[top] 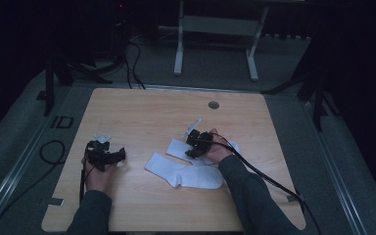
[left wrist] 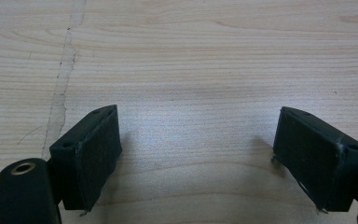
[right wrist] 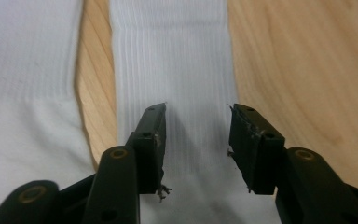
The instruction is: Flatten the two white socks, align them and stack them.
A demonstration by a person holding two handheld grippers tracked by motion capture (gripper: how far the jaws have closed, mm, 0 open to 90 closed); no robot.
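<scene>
Wooden table (top: 142,117): ribbed sock (right wrist: 172,60) runs lengthwise straight ahead of right gripper's (right wrist: 196,144) parted jaws.

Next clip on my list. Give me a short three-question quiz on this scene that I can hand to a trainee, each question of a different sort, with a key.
1. True or false: the left gripper holds a white sock.
2. Multiple choice: what lies under the right gripper? A) bare wood B) a white ribbed cotton sock C) a cable
3. How many white socks lie on the light wooden table in the high view?

Key
1. False: its fingers stand wide apart over bare wood.
2. B: the open fingers straddle the ribbed sock.
3. Two: the ribbed one under the right gripper and a second white sock beside it, nearer the person.
</scene>
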